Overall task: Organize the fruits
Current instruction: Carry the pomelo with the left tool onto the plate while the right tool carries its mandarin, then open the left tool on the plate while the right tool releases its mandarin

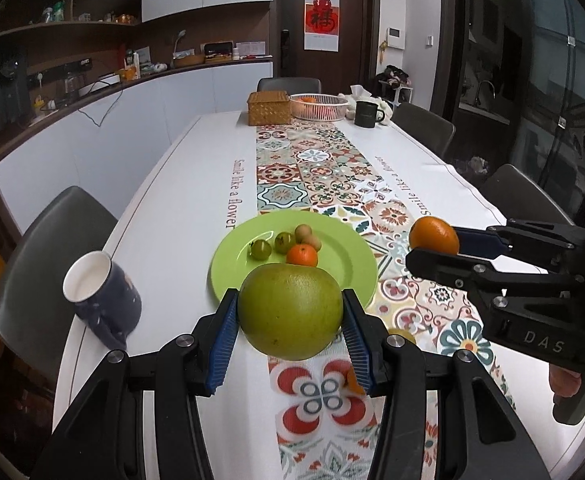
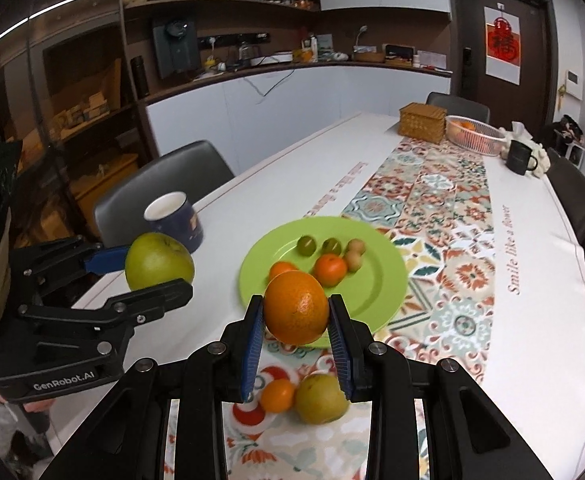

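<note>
Patterned table runner (image 1: 316, 176) crosses mid-frame. Left gripper (image 1: 290, 316) clamps a green pomelo (image 1: 290, 312); right gripper (image 2: 296, 320) clamps an orange (image 2: 296, 306). Both hang near the green plate (image 1: 348, 264), lower centre (already crowded). Advise lowering each into bare rim space before releasing.

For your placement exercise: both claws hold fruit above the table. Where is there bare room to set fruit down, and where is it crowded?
Free: the plate's near and right parts; the white cloth between mug and runner; the cloth right of the runner. Crowded: the plate's far half with small fruit, and the runner below the claws, where an orange and a pear lie.
</note>
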Demonstrator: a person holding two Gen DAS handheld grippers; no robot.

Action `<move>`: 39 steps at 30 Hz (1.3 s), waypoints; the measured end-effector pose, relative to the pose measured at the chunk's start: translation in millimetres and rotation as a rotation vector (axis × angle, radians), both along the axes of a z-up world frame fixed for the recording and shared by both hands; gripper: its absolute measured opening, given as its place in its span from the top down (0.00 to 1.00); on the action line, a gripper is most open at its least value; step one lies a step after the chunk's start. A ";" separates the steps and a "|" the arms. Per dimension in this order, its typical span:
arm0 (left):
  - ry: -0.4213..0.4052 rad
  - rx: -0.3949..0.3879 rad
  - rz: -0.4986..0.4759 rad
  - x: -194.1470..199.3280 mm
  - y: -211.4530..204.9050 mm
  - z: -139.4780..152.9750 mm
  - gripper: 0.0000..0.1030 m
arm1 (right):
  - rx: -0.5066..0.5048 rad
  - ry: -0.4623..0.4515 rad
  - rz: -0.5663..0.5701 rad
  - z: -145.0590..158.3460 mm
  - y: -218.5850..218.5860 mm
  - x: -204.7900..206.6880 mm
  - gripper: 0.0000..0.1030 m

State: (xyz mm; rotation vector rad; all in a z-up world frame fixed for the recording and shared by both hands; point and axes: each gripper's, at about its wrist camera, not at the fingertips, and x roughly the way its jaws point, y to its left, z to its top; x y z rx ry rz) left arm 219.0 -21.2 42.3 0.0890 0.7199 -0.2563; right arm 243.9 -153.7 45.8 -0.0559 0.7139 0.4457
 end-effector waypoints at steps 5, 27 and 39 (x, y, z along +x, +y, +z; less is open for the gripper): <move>0.013 -0.001 -0.001 18.9 -3.0 0.6 0.52 | 0.001 -0.005 -0.023 4.4 -5.3 18.5 0.69; 0.102 0.042 0.026 117.2 -6.8 -38.1 0.52 | 0.008 0.114 -0.091 -35.7 -5.1 110.9 0.69; 0.218 0.073 0.038 153.5 -2.4 -84.2 0.52 | -0.012 0.229 -0.119 -79.4 3.0 142.5 0.69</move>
